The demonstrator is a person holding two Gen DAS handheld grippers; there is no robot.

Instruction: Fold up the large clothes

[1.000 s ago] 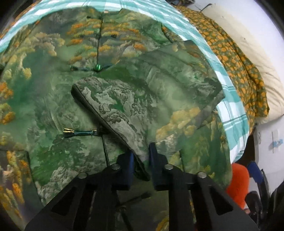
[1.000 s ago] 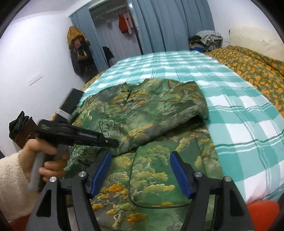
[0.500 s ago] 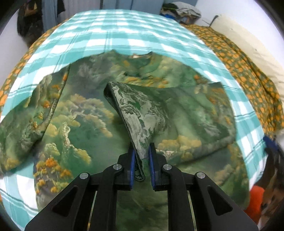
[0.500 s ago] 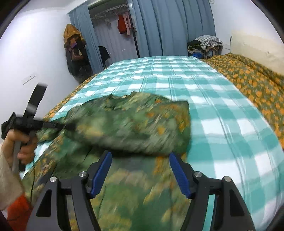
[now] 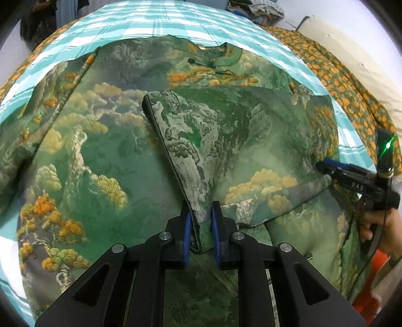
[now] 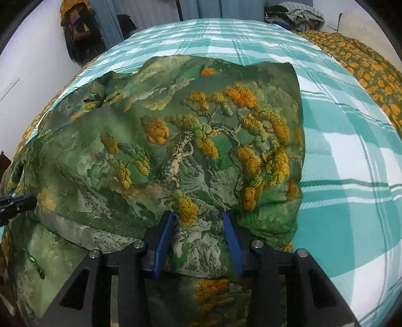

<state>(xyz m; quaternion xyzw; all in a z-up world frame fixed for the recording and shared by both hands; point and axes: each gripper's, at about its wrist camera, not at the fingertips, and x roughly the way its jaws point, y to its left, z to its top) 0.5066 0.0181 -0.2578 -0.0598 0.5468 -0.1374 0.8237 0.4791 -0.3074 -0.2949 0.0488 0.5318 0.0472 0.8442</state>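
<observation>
Brocade fills both views: a large green jacket (image 5: pixel 105 156) printed with pines and misty cliffs lies spread on the teal checked bedspread (image 5: pixel 155 22), and everything else is best placed against it. At the jacket's left side the cloth lies flat, one sleeve reaching toward the bedspread's edge. At its middle a grey-green flap (image 5: pixel 186 140) is folded over the front, and the left gripper (image 5: pixel 201 226) has its blue pads clenched on the near corner of that flap, the piped hem pinched between them. Beyond the flap, at the jacket's far end, sits the collar (image 5: pixel 213 55) with a dark knotted fastening. To the right of the flap, at the jacket's right edge, the right gripper (image 6: pixel 198 234) meets the folded layer; a hand (image 5: pixel 377 223) holds its grip. In its own view the fingers (image 6: pixel 163 236) straddle a bulge of the folded cloth and the jaws are closing, fabric between them, the pads not yet pressed together on it. Right of the jacket the bedspread runs on to an orange-patterned quilt (image 6: pixel 364 63).
</observation>
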